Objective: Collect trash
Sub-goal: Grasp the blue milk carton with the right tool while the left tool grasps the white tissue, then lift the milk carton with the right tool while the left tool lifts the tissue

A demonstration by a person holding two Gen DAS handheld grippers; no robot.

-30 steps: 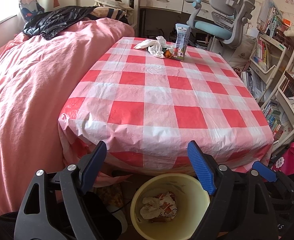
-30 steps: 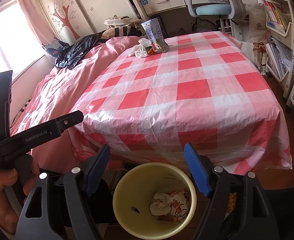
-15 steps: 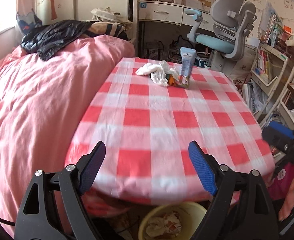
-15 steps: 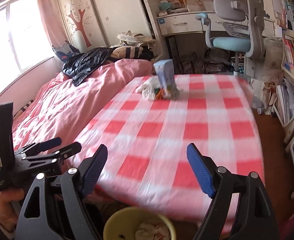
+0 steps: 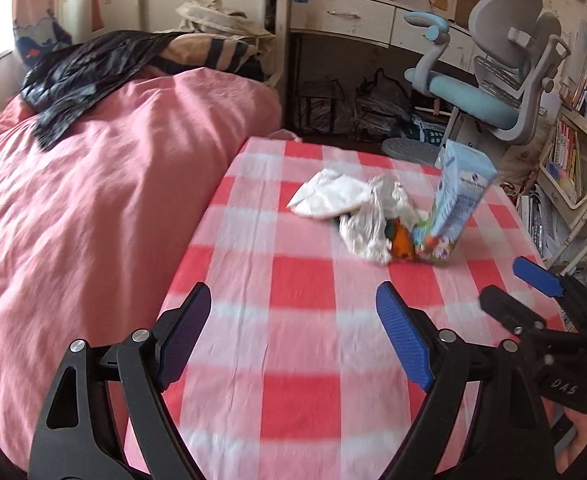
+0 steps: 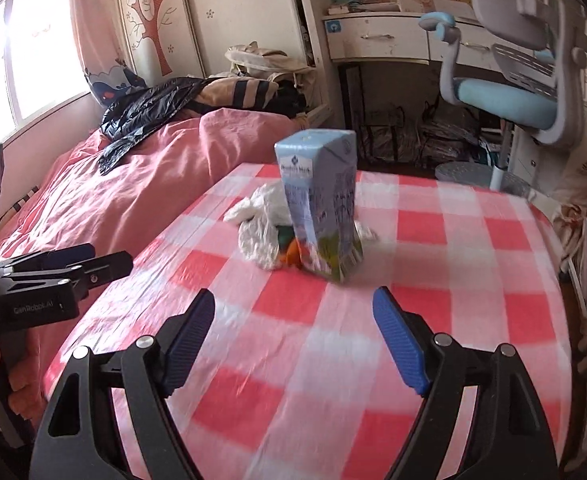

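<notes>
- Left tool (image 5: 289,336) is hovering over the near part of the surface (image 5: 293,400), fingers spread wide, gripping nothing.
- Right tool (image 6: 293,340) is also hanging over the checked cloth w/ fingers spread apart, empty; from the left cam it's showing at the right edge (image 5: 533,292).
- Trash is sitting in a small pile toward the far end of the surface, well ahead of both tools.
- Blue carton (image 6: 319,204) is standing roughly upright, leaning a bit; it's touching the rest of the pile on its left side.
- White crumpled wrapper (image 5: 367,226) is lying just beside the carton, w/ a white tissue (image 5: 329,198) behind it on the left.
- Something orange & green (image 5: 399,240) is peeking out btwn wrapper & carton; too blurred to tell what.
- Pink bed (image 5: 93,200) is butting up against the surface's left side, black jacket (image 5: 85,72) lying on its far end.
- Desk chair (image 6: 509,80) is standing beyond the far edge, by the desk.
</notes>
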